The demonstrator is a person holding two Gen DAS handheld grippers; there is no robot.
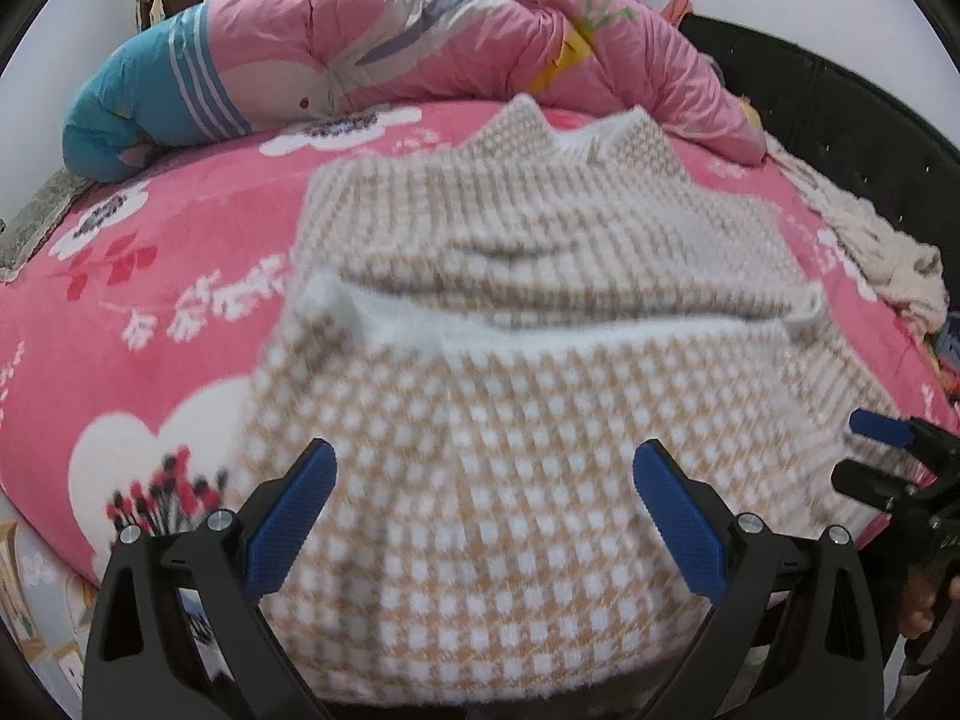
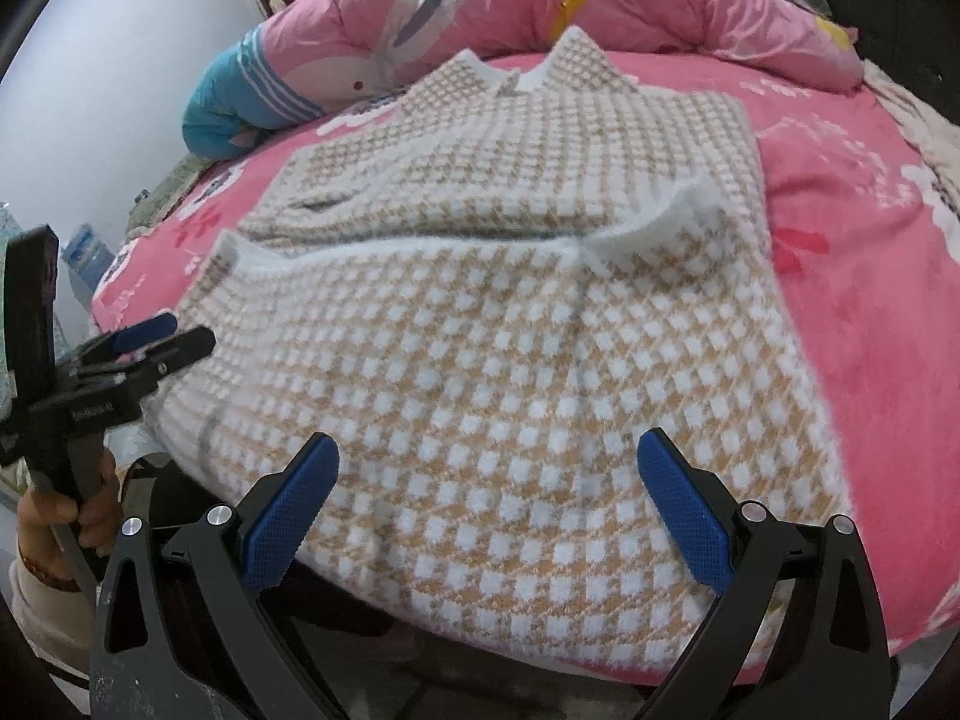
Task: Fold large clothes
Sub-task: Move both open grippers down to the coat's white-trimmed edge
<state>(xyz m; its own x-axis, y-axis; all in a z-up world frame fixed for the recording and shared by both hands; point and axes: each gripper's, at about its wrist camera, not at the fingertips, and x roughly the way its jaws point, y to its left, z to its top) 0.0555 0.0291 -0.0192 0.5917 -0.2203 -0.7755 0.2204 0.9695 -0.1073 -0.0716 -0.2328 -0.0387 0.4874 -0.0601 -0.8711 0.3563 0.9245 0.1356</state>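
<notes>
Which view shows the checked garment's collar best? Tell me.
The right wrist view: the checked garment's collar shows both points sharply against the pink bedsheet. The left wrist view shows the collar too, but blurred.

Legible text: none. Small white lettering on the black plastic left gripper (image 2: 147, 339) body is blurred, unreadable.

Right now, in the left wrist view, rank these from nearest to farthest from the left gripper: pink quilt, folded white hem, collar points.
From the left gripper:
1. Folded white hem, mid-garment, straight ahead.
2. Collar points, garment's far end.
3. Pink quilt, bunched at the bed's far edge.
</notes>
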